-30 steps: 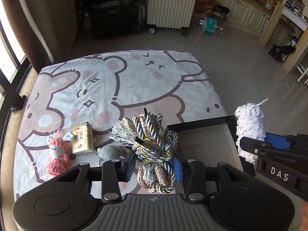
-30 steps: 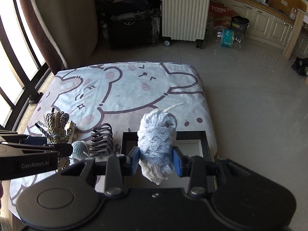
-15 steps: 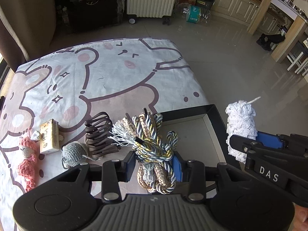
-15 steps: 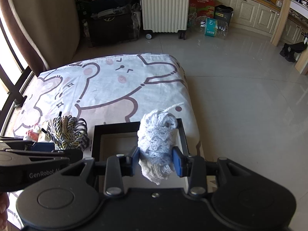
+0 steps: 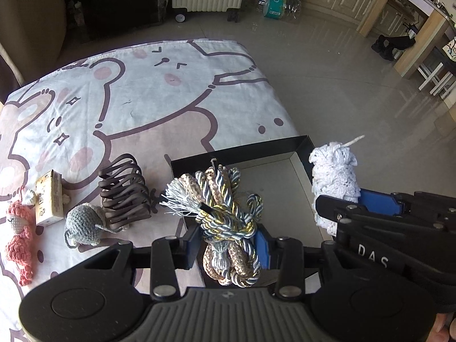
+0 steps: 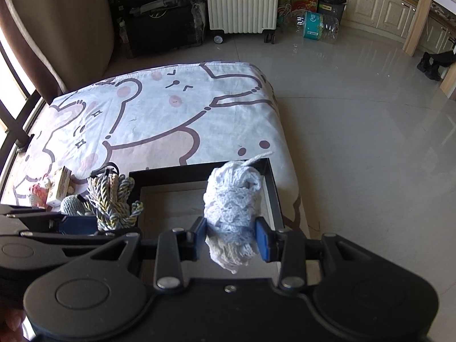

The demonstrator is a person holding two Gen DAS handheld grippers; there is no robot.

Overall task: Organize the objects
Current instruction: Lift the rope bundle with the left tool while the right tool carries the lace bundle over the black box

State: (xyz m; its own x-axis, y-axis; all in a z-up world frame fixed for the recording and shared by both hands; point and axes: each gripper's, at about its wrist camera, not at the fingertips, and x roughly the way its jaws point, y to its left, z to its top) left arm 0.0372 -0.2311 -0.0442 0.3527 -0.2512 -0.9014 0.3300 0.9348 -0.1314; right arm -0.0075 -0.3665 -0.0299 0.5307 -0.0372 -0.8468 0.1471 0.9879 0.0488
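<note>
My left gripper is shut on a bundle of gold, grey and beige twisted cord, held over the left edge of a black open box. My right gripper is shut on a bundle of white lace trim, held above the same box. In the left wrist view the lace sits over the box's right side. In the right wrist view the cord is at the box's left.
On the bear-print bed sheet left of the box lie a brown coiled hair clip, a grey crocheted toy, a small beige carton and a pink crocheted doll. The bed edge drops to a tiled floor on the right.
Both grippers moved right with their bundles, from beside the box to over it. The small items now sit further left in the left wrist view.
</note>
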